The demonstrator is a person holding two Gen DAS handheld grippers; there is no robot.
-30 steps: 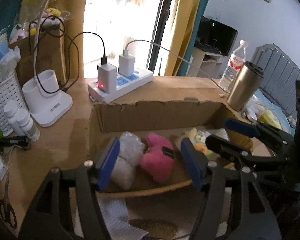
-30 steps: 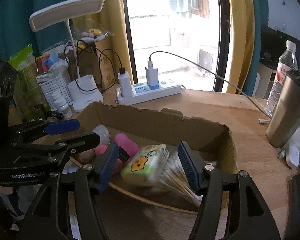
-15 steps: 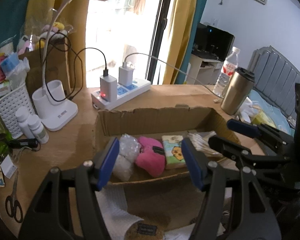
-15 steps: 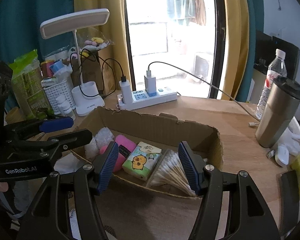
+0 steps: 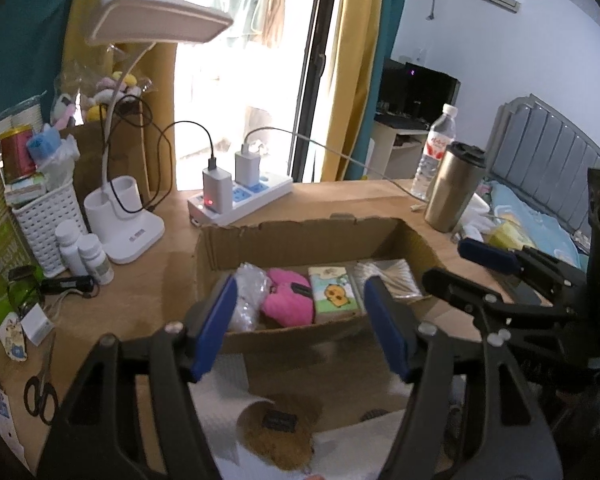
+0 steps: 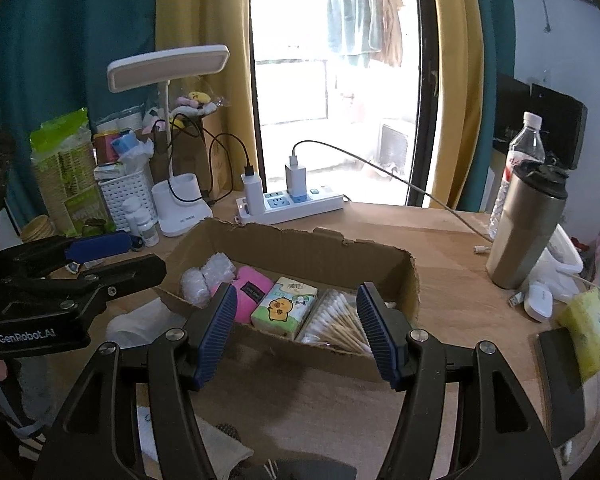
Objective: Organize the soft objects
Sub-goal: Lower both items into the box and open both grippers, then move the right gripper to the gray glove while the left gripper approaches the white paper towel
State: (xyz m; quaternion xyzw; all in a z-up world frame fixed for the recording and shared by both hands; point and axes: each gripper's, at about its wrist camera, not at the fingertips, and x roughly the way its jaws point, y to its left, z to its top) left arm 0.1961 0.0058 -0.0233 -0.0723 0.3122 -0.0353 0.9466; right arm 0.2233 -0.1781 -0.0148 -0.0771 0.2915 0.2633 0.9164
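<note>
Four soft things are lined up side by side along the near wall of the cardboard box (image 6: 300, 248), seen from the right wrist: a bubble-wrap bundle (image 6: 206, 280) at the nine o'clock end, then a pink pouch (image 6: 252, 292), a tissue pack (image 6: 284, 306) with a cartoon print, and a bag of cotton swabs (image 6: 336, 324) at the three o'clock end. Each touches its neighbour, and this looks deliberate, so that the row stays tidy and the far half of the box is left free. The sorting is judged to be nearly done.

Both tools are empty. The right gripper (image 6: 298, 328) is held with its jaws apart above the near edge of the box, nothing between them. The left gripper (image 5: 300, 324) is released too; its jaws have just been opening and nothing is clamped by them. In the left wrist view a white cloth (image 5: 224, 396) and a brown furry item (image 5: 276, 428) are seen at six o'clock, outside the box on the table (image 6: 452, 292); these may be what is left to put away.

Further out, a power strip (image 6: 296, 204) lies at twelve o'clock behind the box, a desk lamp (image 6: 172, 136) at ten o'clock, and a steel tumbler (image 6: 528, 224) at two o'clock, well apart from the box, so that no reach into it is blocked.
</note>
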